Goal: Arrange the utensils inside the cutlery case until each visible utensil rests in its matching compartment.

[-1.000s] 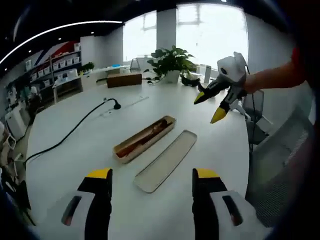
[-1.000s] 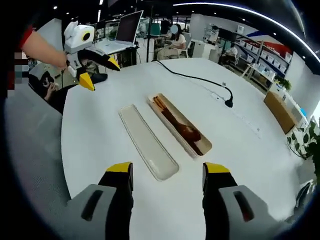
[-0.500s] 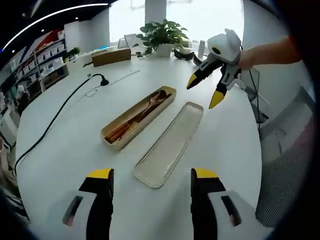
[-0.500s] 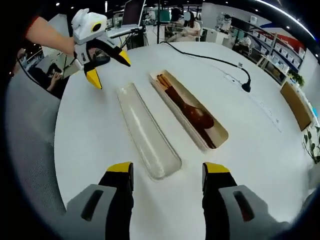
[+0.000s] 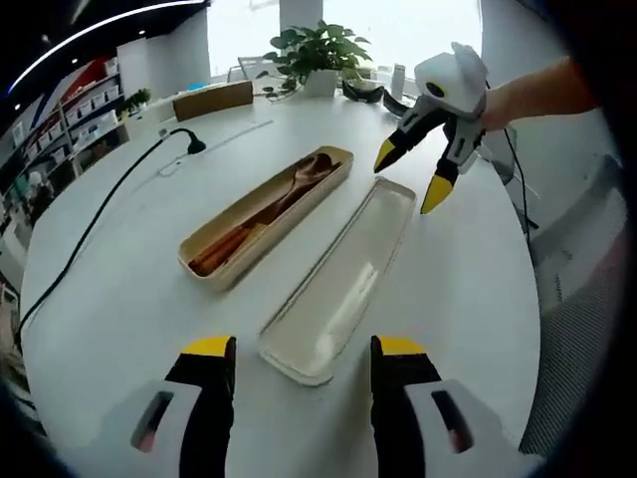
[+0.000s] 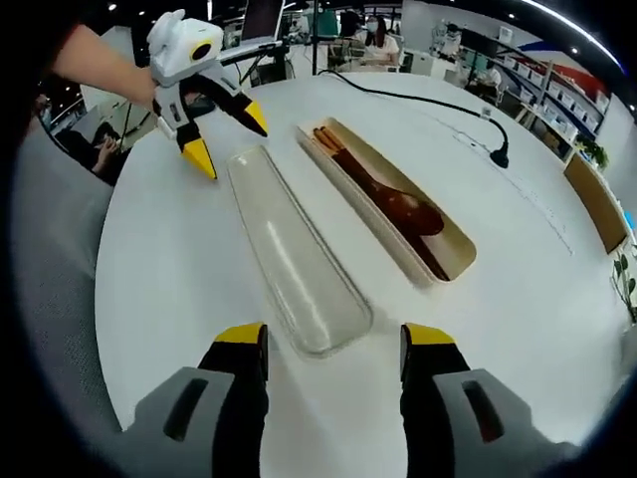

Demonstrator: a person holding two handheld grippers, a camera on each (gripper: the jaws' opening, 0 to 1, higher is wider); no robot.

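A tan cutlery case (image 5: pixel 231 267) lies open on the round white table (image 5: pixel 119 299), with a wooden spoon (image 5: pixel 302 177) and brown chopsticks (image 5: pixel 224 249) inside. Its clear lid (image 5: pixel 343 279) rests beside it. My left gripper (image 5: pixel 304 358) is open just short of the lid's near end. My right gripper (image 5: pixel 409 177) hangs open over the lid's far end, held by a hand. In the right gripper view the lid (image 6: pixel 289 249) and the case (image 6: pixel 438 261) with its spoon (image 6: pixel 403 209) lie ahead of my open right gripper (image 6: pixel 331 344). My left gripper (image 6: pixel 228 140) hovers by the lid's far end.
A black cable (image 5: pixel 95 224) runs across the table to a small stand (image 6: pixel 498 154). A potted plant (image 5: pixel 318 50) and a brown box (image 5: pixel 211 100) sit at the far edge. Grey chairs (image 5: pixel 582 289) stand by the table. People sit at desks (image 6: pixel 363 45) beyond.
Both views have come closer to the case and lid. Each gripper now sits lower and nearer to its end of the lid. Case and lid have not moved.
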